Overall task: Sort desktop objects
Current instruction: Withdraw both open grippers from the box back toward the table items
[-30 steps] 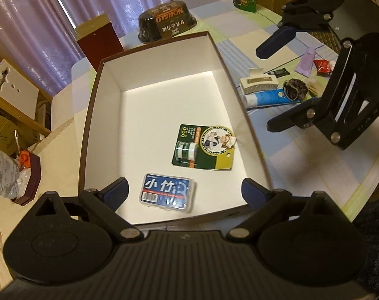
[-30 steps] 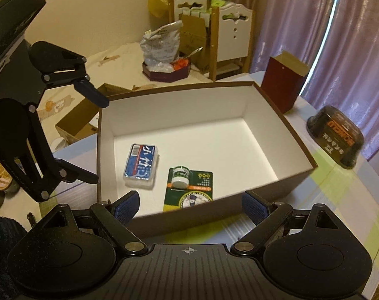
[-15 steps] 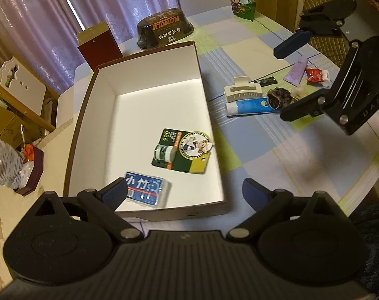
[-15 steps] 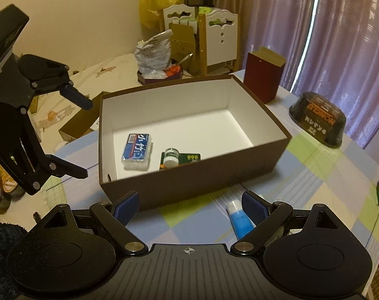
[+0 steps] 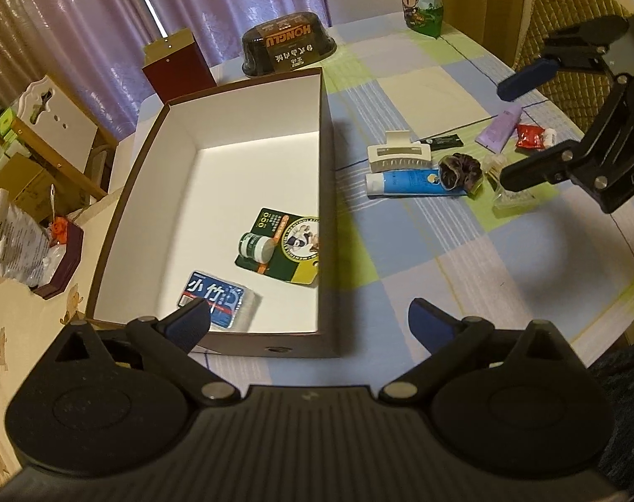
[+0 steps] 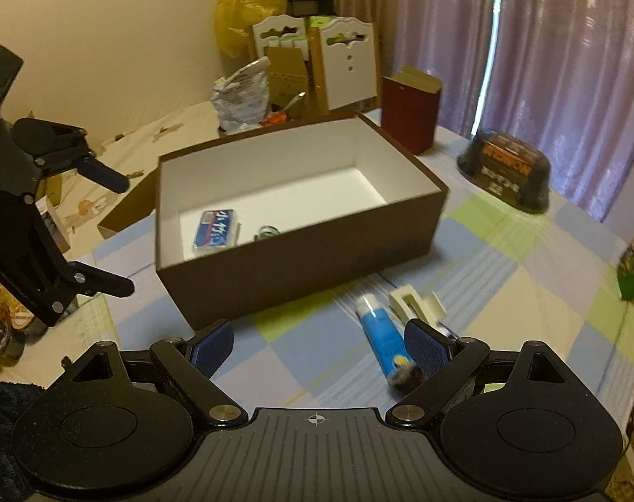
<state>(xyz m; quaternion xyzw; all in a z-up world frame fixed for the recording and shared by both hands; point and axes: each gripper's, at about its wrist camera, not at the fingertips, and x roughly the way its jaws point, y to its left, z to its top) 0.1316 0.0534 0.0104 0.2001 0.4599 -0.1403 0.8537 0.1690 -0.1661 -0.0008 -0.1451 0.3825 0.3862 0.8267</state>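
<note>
1. A brown box with a white lining [image 5: 250, 175] is set at the centre left of the left wrist view as the collecting place. Two things lie in its near end: a blue packet with white characters [image 5: 216, 299] and a green card carrying a small jar [image 5: 283, 247].
2. The loose items are gathered on the checked tablecloth [image 5: 421, 251] at the right of that view, apart from the box: a white hair claw [image 5: 398, 152], a blue tube [image 5: 405, 182], a dark scrunchie [image 5: 459, 171], a purple sachet [image 5: 499, 129] and a red wrapper [image 5: 528, 136].
3. The left gripper [image 5: 308, 322] is held over the box's near right corner, its jaws spread wide; nothing is held.
4. The right gripper [image 6: 319, 345] is held low over the cloth, jaws likewise wide and empty. The blue tube [image 6: 382, 334] is seen just inside its right finger; whether that finger touches it cannot be told.
5. By this pose, a pick from the loose group is judged likely.
</note>
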